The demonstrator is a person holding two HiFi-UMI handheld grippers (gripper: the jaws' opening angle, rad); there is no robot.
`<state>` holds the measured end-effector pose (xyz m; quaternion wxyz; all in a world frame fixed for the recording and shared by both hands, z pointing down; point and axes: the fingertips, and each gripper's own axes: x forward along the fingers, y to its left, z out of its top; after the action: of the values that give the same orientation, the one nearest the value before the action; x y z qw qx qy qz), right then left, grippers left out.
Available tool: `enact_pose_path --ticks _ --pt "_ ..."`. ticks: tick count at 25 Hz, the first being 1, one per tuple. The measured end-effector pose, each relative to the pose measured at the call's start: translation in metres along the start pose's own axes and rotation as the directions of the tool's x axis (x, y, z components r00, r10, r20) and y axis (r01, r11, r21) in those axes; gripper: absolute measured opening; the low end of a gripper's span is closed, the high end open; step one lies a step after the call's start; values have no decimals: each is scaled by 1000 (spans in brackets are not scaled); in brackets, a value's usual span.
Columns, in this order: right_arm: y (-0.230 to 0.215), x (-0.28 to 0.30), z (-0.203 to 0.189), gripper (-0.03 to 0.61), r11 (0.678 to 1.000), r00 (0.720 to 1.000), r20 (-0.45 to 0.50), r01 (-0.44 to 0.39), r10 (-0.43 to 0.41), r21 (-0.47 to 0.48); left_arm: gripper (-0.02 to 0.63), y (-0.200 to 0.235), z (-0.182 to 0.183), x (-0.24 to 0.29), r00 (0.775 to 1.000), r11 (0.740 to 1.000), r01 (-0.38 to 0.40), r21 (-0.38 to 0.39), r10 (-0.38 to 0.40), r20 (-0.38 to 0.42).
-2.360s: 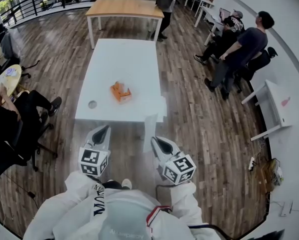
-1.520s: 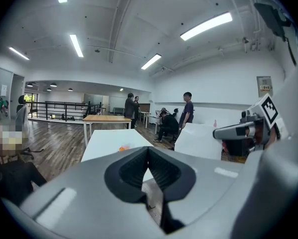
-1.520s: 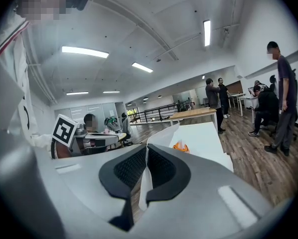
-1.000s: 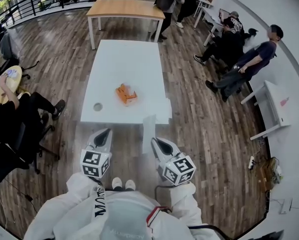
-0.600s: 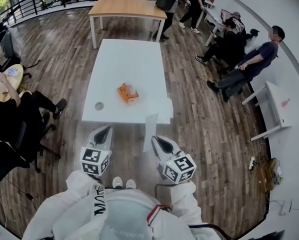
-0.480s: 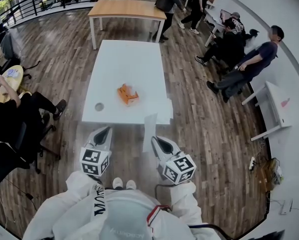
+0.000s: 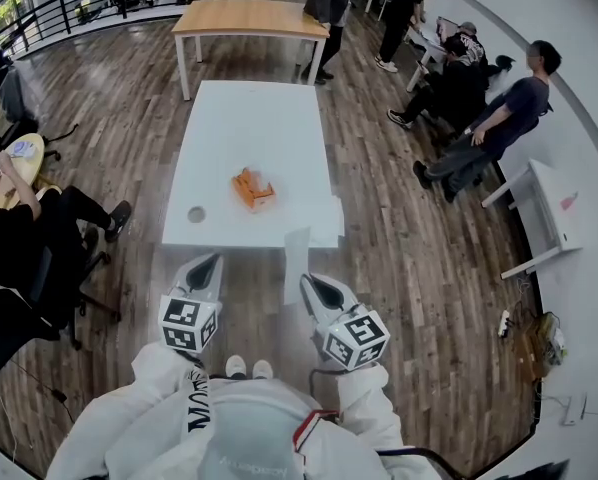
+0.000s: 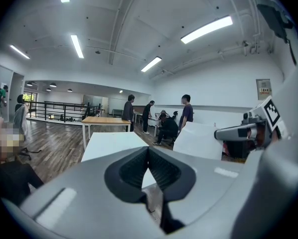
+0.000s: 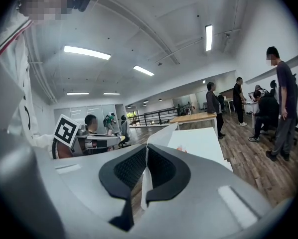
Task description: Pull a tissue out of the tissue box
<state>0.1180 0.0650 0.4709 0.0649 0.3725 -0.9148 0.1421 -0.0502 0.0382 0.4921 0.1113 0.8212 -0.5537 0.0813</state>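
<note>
a: noting the grip first. the right gripper (image 7: 309, 283) has its jaws pressed together on a white tissue (image 7: 297, 253), pinched near 1 edge, and the rest of the sheet rises past the tips. the left gripper (image 7: 209, 263) has its jaws together too, with nothing between them.

b: and the box?

a: the orange tissue box (image 7: 250, 188) sits on the white counter (image 7: 249, 118), well apart from both grippers. the sheet hangs clear of it, so i judge the pull done.

b: how will it handle?

a: very light, soft and thin, i'd say. it will flutter with any quick swing and tear if snagged or tugged 2 ways. a thin sheet could slip out if the jaws ease at all. the best hold is a gathered bit near an edge, set deep in the pads, not the bare corner.
</note>
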Motion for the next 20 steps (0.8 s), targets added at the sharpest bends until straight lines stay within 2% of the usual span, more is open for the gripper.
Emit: enact_pose_path --ticks 20 --pt "-5 2 2 2 1000 1000 -1 -3 3 3 0 3 0 3 1000 1000 -9 -3 9 -5"
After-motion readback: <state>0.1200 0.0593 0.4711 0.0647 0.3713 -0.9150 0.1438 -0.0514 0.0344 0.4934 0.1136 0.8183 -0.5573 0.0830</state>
